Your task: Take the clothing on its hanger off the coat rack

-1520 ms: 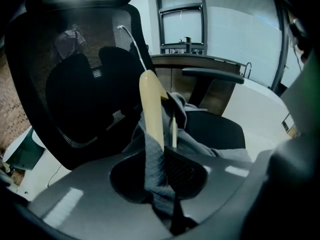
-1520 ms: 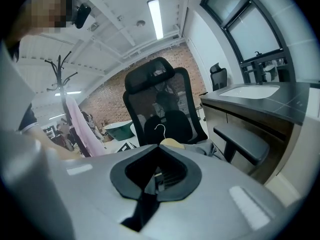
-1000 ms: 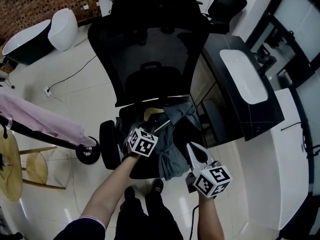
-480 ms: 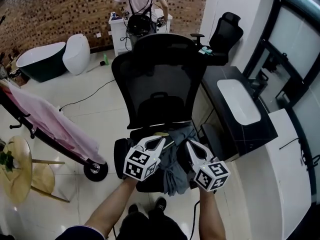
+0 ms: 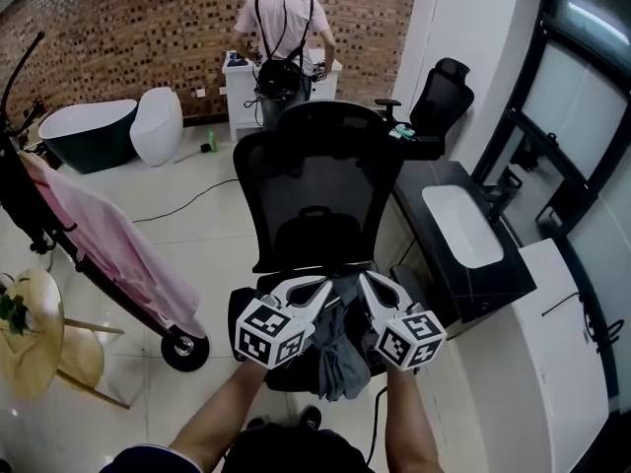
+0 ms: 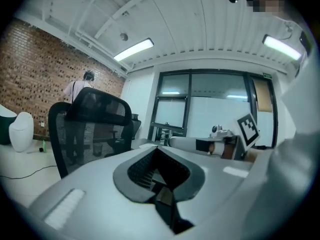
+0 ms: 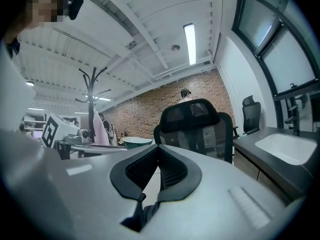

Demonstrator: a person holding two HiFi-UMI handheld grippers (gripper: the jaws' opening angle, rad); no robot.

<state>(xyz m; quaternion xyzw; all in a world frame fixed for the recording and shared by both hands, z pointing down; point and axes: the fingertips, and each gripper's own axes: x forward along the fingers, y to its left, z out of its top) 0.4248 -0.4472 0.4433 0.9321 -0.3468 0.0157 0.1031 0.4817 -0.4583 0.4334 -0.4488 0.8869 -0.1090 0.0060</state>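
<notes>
A pink garment (image 5: 108, 244) hangs on the black coat rack (image 5: 20, 180) at the left of the head view, and shows far off in the right gripper view (image 7: 100, 126). Grey clothing (image 5: 340, 353) lies crumpled on the seat of the black mesh office chair (image 5: 320, 185). Both grippers hover side by side above that seat, pointing level at the chair's back. My left gripper (image 5: 323, 284) (image 6: 157, 146) is shut with nothing between its tips. My right gripper (image 5: 365, 279) (image 7: 159, 146) also has its tips together, empty. No hanger is visible.
A black counter with a white basin (image 5: 461, 225) runs along the right. A round wooden table (image 5: 25, 333) stands at the left. A person with a backpack (image 5: 281, 28) stands at a white cabinet by the brick wall, near a bathtub (image 5: 84, 131) and a second chair (image 5: 439, 97).
Both grippers have risen from the grey clothing on the chair seat and now point level. The head view has tilted up, bringing the brick wall and the person into sight.
</notes>
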